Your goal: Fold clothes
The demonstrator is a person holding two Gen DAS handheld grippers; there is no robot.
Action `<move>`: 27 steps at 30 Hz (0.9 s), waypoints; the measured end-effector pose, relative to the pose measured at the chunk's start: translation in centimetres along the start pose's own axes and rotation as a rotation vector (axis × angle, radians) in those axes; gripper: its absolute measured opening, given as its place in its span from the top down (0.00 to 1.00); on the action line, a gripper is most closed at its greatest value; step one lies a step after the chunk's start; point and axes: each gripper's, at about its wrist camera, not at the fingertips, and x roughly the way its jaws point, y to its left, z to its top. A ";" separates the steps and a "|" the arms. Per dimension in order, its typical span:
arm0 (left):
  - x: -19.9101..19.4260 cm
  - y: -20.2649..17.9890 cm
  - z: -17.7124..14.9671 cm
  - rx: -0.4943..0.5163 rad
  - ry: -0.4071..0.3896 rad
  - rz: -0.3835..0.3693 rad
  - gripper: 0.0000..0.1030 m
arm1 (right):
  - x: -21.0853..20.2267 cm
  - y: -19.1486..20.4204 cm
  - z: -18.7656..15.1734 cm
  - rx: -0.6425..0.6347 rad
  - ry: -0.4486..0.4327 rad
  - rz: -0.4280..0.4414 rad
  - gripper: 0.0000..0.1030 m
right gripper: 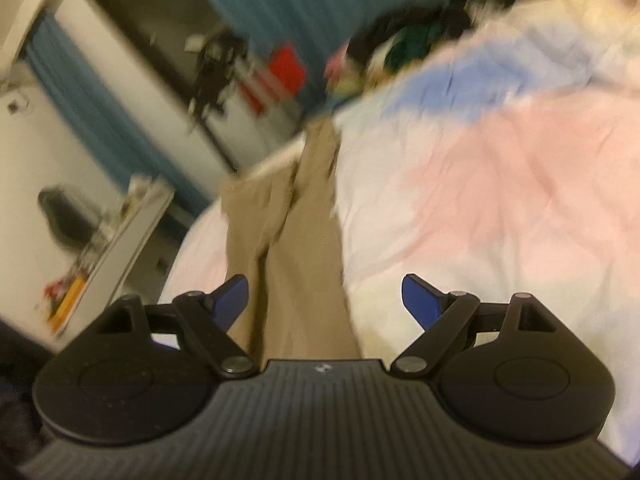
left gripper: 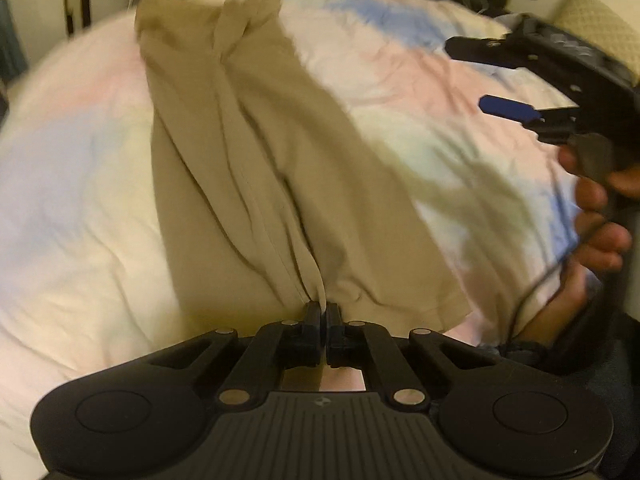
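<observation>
- Covering most of both views: bed w/ a pastel duvet (left gripper: 400, 80), pink, blue and cream patches, creased all over. Its far edge is lost under blur and clutter.
- Khaki trousers (left gripper: 248, 168) lie on that duvet, long axis running straight away from your left gripper toward the far side of the bed. Near end wide and bunched, far end narrower. Deep lengthwise folds down the middle, so the cloth is not flat.
- From the right wrist cam you see the same trousers (right gripper: 296, 264) as a long strip, two legs side by side, near end passing under the gripper body, far end reaching the bed edge. Whether that end hangs over the edge can't be told, too blurred.
- Far end in the left view is cut by blur too; can't tell hem from waistband there.
- Room behind the bed, right view: teal curtain (right gripper: 280, 4), white furniture, a red box (right gripper: 285, 68), a heap of dark clothes. All smeared, details not readable.
- Your right gripper (right gripper: 325, 300): blue-padded jaws spread wide, nothing between them, held above the trousers. In the left view it shows at the right edge w/ your hand (left gripper: 596, 220) around its handle, partly cropped.
- Your left gripper (left gripper: 322, 314): jaws pressed together, pinching the near edge of the trousers; fabric gathers into pleats right at the tips.
</observation>
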 end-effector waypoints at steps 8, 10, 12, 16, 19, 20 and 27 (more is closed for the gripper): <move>0.2 7.3 -0.8 -0.357 -0.062 -0.084 0.34 | 2.5 -3.6 -2.4 0.141 0.298 0.070 0.17; 0.1 8.6 -1.1 -0.434 -0.081 -0.066 0.33 | 2.3 -4.1 -2.9 0.156 0.321 0.055 0.17; 0.1 9.5 -1.3 -0.477 -0.107 -0.033 0.28 | 2.1 -4.5 -3.5 0.152 0.341 0.029 0.23; 0.9 10.8 -1.3 -0.533 -0.107 0.019 0.25 | 2.3 -5.6 -5.2 0.167 0.400 0.024 0.30; 1.9 11.8 -1.5 -0.554 -0.050 0.009 0.26 | 2.4 -5.9 -6.1 0.197 0.448 0.062 0.33; 2.2 11.9 -1.5 -0.552 -0.033 -0.006 0.25 | 2.6 -5.6 -6.6 0.196 0.479 0.083 0.35; 1.7 11.1 -2.7 -0.550 0.057 -0.096 0.38 | 2.4 -4.7 -8.7 0.182 0.557 0.093 0.40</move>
